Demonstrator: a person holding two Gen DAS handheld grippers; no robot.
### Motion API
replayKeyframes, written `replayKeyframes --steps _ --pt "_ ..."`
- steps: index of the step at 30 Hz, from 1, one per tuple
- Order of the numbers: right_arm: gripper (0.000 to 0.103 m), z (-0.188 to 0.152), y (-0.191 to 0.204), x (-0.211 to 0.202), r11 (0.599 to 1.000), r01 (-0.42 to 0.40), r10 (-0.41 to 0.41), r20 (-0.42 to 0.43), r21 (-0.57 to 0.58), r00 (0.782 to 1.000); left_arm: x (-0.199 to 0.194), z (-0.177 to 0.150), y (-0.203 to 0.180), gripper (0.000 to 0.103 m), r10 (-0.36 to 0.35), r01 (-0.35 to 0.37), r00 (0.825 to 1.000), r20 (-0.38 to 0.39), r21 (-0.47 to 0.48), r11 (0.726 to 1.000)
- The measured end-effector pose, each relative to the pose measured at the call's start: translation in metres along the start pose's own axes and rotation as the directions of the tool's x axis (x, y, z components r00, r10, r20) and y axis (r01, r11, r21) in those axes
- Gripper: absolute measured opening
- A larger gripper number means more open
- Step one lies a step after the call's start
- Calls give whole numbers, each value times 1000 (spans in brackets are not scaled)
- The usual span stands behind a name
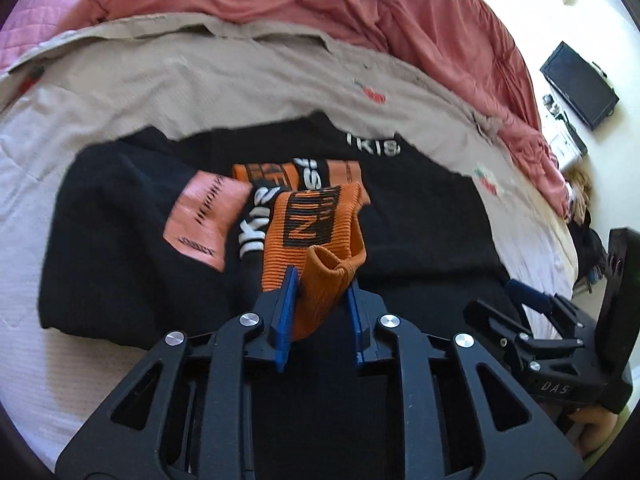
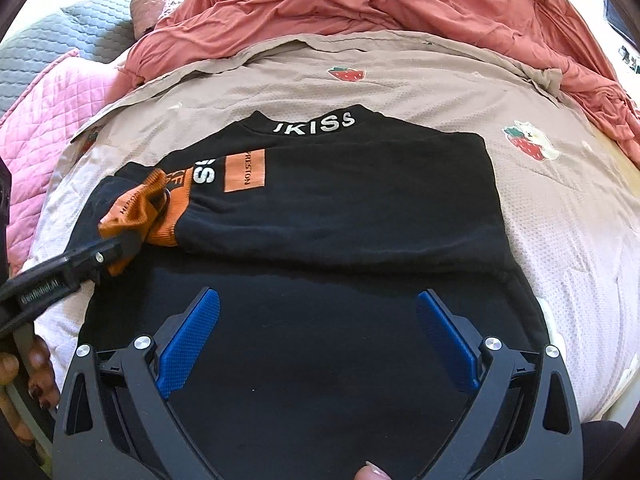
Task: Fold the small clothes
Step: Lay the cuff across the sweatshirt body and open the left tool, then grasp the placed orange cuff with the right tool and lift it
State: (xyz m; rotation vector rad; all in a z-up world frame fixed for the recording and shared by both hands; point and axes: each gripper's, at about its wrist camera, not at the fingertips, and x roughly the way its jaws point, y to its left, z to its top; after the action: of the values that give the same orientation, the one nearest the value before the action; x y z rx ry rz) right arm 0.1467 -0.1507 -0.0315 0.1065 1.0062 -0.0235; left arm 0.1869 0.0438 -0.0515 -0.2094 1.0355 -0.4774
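Edges: we see black sweater (image 2: 340,208) flat on beige sheet (image 2: 400,80); bare sheet at 3 and 12 o'clock.
Axis: folded sleeve runs 9 to 3.
Left claw (image 1: 322,280): orange cuff (image 1: 328,280) between jaws.
Right claw (image 2: 316,336): spread wide, empty.

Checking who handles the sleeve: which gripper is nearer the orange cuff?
Left. The left gripper has the orange cuff between its jaws; the right gripper hangs open over the black sweater's lower half.
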Motion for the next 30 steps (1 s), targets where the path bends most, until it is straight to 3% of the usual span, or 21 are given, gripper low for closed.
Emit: replayKeyframes --steps 4,8,11,15,20,22,28,30 --pt "98 0 -4 4 1000 7 -6 -12 16 1000 -2 1 3 35 -66 66 997 -32 -13 998" --pt "98 1 -3 5 1000 8 -8 -12 20 1000 -10 1 -3 36 -117 117 993 -19 -1 993" --pt "98 4 3 6 1000 -18 18 -11 24 1000 -21 7 0 36 -60 60 998 34 4 998" --pt "98 16 28 7 995 -102 102 6 -4 995 -33 17 32 38 35 -29 996 78 -88 996" --pt "98 28 68 19 985 -141 143 19 -102 990 -49 26 76 47 236 -217 967 100 -172 961" --pt "98 33 80 27 980 -144 147 14 -136 989 -53 29 87 66 265 -241 958 105 -199 950" --pt "95 45 90 55 976 -189 186 -40 -112 982 -58 31 111 71 297 -264 950 93 -265 927" --pt "82 48 91 65 975 -201 195 -67 -97 978 -60 32 112 72 327 -294 940 94 -260 920"
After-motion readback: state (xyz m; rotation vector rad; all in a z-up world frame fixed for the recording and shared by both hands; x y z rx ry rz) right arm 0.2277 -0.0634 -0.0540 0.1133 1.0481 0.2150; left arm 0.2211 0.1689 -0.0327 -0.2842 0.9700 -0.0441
